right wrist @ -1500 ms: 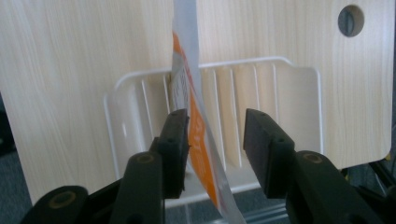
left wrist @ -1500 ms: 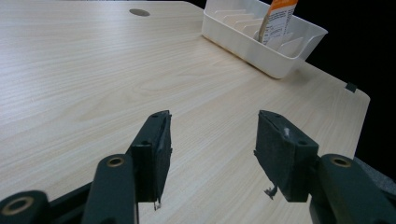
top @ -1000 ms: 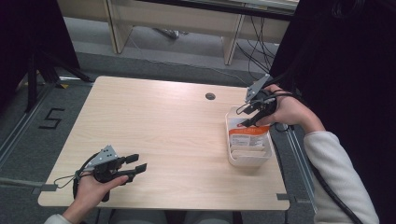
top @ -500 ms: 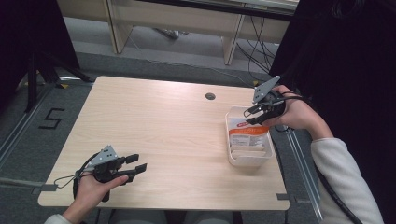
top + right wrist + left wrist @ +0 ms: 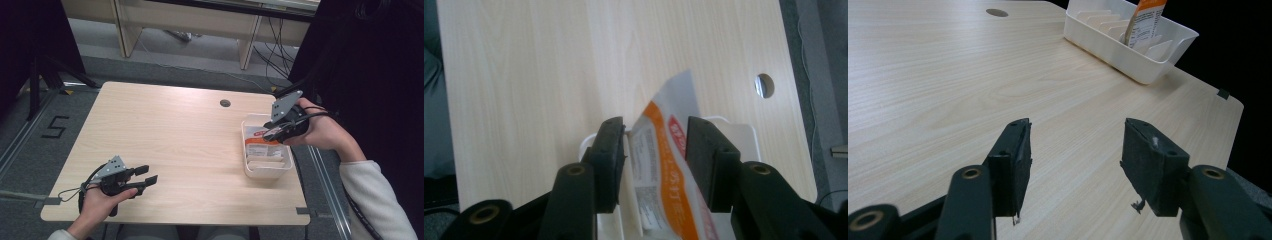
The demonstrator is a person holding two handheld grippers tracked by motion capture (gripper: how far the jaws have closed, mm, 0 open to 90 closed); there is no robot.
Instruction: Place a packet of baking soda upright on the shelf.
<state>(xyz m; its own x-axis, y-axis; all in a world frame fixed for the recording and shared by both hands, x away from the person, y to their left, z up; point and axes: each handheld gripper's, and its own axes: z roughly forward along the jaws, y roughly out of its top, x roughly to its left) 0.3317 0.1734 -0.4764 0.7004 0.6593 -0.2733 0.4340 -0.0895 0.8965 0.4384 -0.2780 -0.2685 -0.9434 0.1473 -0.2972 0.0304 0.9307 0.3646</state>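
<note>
black two-jaw left claw (image 5: 145, 179), right claw (image 5: 268, 131); grey three-cornered top plates; trailing black cables; white sleeve (image 5: 375, 200).

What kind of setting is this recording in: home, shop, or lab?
Most likely a lab or office workroom. A bare wooden table with a cable hole stands on grey carpet, a taped number five marks the floor, and loose cables run under the desks behind.
</note>
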